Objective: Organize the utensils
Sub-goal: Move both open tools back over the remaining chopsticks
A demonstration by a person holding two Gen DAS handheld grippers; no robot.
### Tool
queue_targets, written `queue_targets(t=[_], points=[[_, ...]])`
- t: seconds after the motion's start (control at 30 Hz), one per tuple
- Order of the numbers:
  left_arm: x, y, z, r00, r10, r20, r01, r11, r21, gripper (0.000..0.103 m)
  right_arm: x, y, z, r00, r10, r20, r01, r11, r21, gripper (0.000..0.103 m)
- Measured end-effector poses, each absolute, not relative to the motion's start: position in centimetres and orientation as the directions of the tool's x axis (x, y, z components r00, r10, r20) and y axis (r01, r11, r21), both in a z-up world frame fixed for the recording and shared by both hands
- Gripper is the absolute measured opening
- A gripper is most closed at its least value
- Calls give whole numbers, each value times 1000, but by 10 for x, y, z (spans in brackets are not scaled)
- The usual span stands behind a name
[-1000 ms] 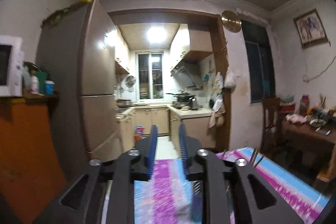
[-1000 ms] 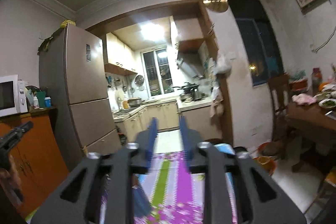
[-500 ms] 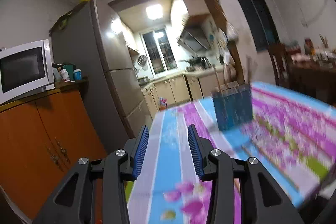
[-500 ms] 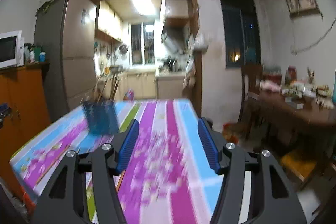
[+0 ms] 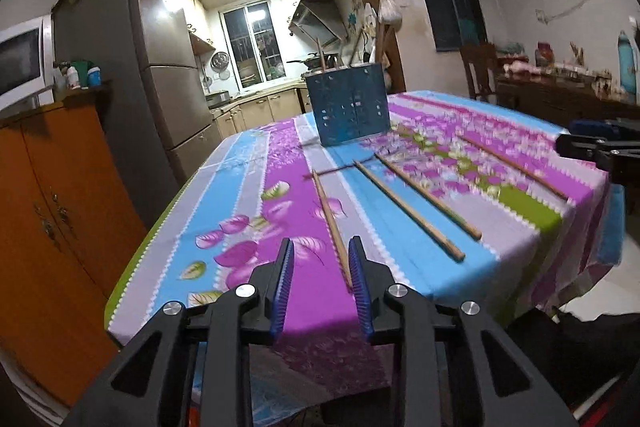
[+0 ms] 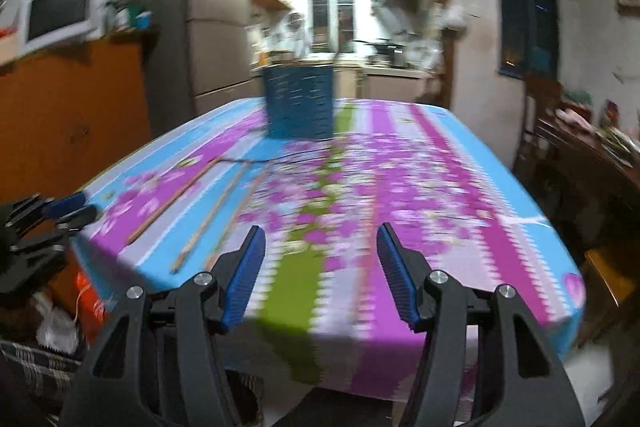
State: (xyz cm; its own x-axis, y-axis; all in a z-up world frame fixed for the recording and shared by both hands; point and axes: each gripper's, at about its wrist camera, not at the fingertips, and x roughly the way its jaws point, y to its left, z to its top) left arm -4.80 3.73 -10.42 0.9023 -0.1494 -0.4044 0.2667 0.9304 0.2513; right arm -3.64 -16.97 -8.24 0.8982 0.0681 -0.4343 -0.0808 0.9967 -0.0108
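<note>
Chopsticks (image 5: 330, 223) now near, L gripper (image 5: 320, 259) narrowing

Home dining room: fridge (image 5: 160, 67), kitchen (image 5: 256, 67)

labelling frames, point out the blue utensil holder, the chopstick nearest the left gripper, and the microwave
blue utensil holder (image 5: 350, 107), left wrist view, middle of its front wall
chopstick (image 5: 329, 217), left wrist view, mid-shaft
microwave (image 6: 60, 13), right wrist view, its dark door
</note>
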Motion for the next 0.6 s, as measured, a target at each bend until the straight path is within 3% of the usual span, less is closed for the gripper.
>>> queue_targets(t=[0.17,0.4,0.6], points=[[-44,30,-120,901,-127,-416,250,933,258,29,-30,-132,-95,876,144,-460,-191,980,-57,45],[-34,33,-125,886,-135,-443,238,953,186,30,-22,-111,-107,840,193,-507,-248,968,-43,21],[-30,35,-135,877,-145,-459,242,957,160,30,-17,-101,-114,824,213,-526,-265,964,-25,19]])
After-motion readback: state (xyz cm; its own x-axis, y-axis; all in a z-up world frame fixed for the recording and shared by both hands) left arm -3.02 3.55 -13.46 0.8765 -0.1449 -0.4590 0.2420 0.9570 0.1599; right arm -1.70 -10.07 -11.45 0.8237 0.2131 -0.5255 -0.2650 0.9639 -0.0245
